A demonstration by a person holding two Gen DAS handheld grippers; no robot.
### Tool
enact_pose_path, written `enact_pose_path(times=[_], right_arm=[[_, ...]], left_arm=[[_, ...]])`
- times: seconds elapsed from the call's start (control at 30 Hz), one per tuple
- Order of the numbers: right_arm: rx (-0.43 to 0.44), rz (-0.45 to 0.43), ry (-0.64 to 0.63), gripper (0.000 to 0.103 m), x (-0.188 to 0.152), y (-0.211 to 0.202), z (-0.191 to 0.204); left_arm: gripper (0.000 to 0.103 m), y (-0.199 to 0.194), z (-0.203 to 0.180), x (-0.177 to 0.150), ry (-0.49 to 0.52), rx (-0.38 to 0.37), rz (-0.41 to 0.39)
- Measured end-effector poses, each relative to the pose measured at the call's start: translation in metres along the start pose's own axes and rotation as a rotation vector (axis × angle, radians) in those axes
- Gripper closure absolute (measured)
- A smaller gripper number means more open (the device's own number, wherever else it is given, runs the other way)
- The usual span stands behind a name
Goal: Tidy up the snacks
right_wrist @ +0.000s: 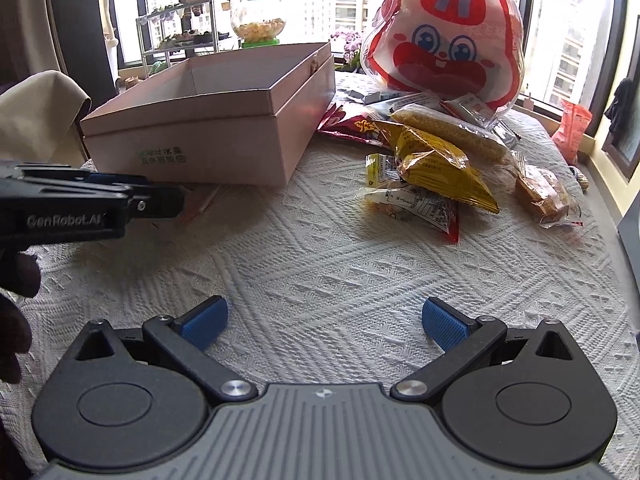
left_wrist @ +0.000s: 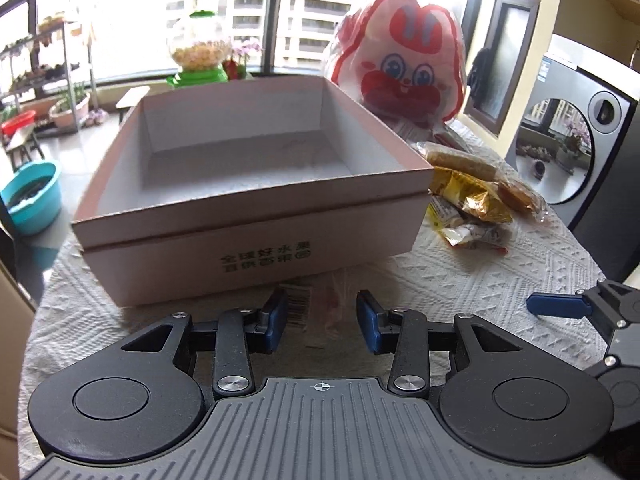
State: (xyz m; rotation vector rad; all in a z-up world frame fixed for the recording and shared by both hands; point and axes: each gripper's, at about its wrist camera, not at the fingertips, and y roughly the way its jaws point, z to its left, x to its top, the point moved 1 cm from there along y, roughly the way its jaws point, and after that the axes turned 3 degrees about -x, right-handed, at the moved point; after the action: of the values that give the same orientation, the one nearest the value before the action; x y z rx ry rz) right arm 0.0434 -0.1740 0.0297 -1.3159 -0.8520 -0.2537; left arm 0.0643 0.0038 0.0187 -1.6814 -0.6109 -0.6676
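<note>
Sitting on a white textured tablecloth (right_wrist: 320, 240), an open pink box (left_wrist: 248, 216) with green print on its front wall; inside looks bare. Left gripper (left_wrist: 322, 318) low just in front of that wall, jaws about half apart, blue pads either side of a clear wrapper with a barcode (left_wrist: 304, 308) lying flat on the cloth against the box base. Pads not pressing it, as far as visible; wrapper contents too blurred to tell. Box wall directly ahead of the fingers.

Right gripper (right_wrist: 325, 326) over bare cloth, jaws spread wide, nothing between them. Left gripper's black body enters the right wrist view from the left, a gloved hand (right_wrist: 16, 304) behind it.

Snack pile (right_wrist: 432, 172) right of the box, well apart from both grippers: yellow packets, a long golden bar in clear wrap, a cake in clear wrap, a red-edged packet at the bottom. Big red-and-white rabbit-face bag (right_wrist: 444, 40) stands upright behind the pile. Green-capped candy jar (left_wrist: 198, 50) behind the box, by the window. Front-loader washing machine (left_wrist: 576, 136) off the table's right edge.
</note>
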Motion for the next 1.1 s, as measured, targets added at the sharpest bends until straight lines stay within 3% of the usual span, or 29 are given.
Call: enact_pose_path(times=[0.2, 0.3, 0.37, 0.4, 0.57, 0.7, 0.83, 0.97, 1.1], right_arm=[[0.012, -0.019, -0.003, 0.000, -0.003, -0.003, -0.002], [0.011, -0.018, -0.003, 0.001, -0.003, -0.005, -0.003], [0.002, -0.029, 0.009, 0.005, -0.003, -0.009, -0.007], [-0.013, -0.043, 0.018, 0.006, -0.003, -0.012, -0.010], [-0.134, -0.103, -0.002, 0.006, -0.001, -0.022, -0.022], [-0.160, -0.092, 0.026, 0.006, -0.001, -0.021, -0.031], [-0.137, -0.071, 0.043, 0.006, 0.001, -0.016, -0.030], [-0.094, -0.092, -0.008, 0.006, 0.015, -0.017, -0.010], [0.008, -0.081, 0.004, 0.010, 0.038, -0.002, 0.015]], left_arm=[[0.060, 0.018, -0.019, 0.001, 0.059, 0.101, -0.041], [0.069, 0.022, -0.030, -0.005, 0.150, 0.147, -0.072], [0.079, 0.018, -0.032, -0.007, 0.190, 0.119, -0.081], [0.092, 0.014, -0.031, -0.008, 0.196, 0.089, -0.079], [0.092, 0.000, -0.035, -0.021, 0.214, -0.067, -0.015], [0.092, -0.014, -0.040, -0.037, 0.219, -0.154, 0.019], [0.090, -0.026, -0.025, -0.036, 0.136, -0.190, 0.022], [0.088, -0.032, 0.009, -0.025, -0.002, -0.119, -0.020], [0.088, -0.034, 0.039, -0.027, -0.101, -0.087, -0.009]])
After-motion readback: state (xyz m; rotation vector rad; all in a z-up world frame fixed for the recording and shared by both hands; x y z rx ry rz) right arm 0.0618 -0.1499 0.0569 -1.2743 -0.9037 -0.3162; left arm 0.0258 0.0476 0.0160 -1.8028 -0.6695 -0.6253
